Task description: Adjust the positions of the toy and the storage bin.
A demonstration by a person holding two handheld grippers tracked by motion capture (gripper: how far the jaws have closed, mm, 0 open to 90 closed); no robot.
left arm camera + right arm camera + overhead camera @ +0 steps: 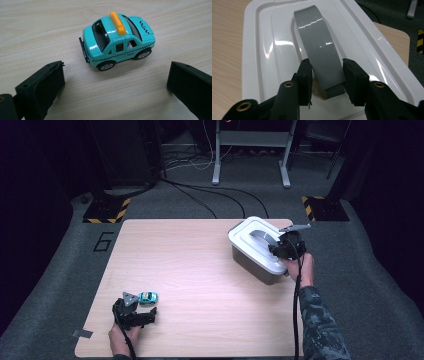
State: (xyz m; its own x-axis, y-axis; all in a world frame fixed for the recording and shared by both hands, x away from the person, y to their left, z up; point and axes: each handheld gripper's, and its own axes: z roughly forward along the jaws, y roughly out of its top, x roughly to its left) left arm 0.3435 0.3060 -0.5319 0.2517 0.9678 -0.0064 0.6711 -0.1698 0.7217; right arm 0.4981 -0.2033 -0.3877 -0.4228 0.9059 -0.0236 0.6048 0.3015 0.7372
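Right gripper (325,75) clamped on one grey handle (319,50); left gripper (113,82) spread apart.
One white lid (257,242) tops one box (250,265) on the table's (200,285) right side; one teal toy taxi (117,41) stands untouched ahead of the left jaws.

A large black "6" (102,241) stands on the grey floor just off the table's (190,285) far left corner, well ahead of the left gripper (134,312). In the left gripper view, the turquoise toy car (117,41) ahead of the open jaws carries a small white word on its door, too tiny to read for sure; black chequer bands run along its side and boot.
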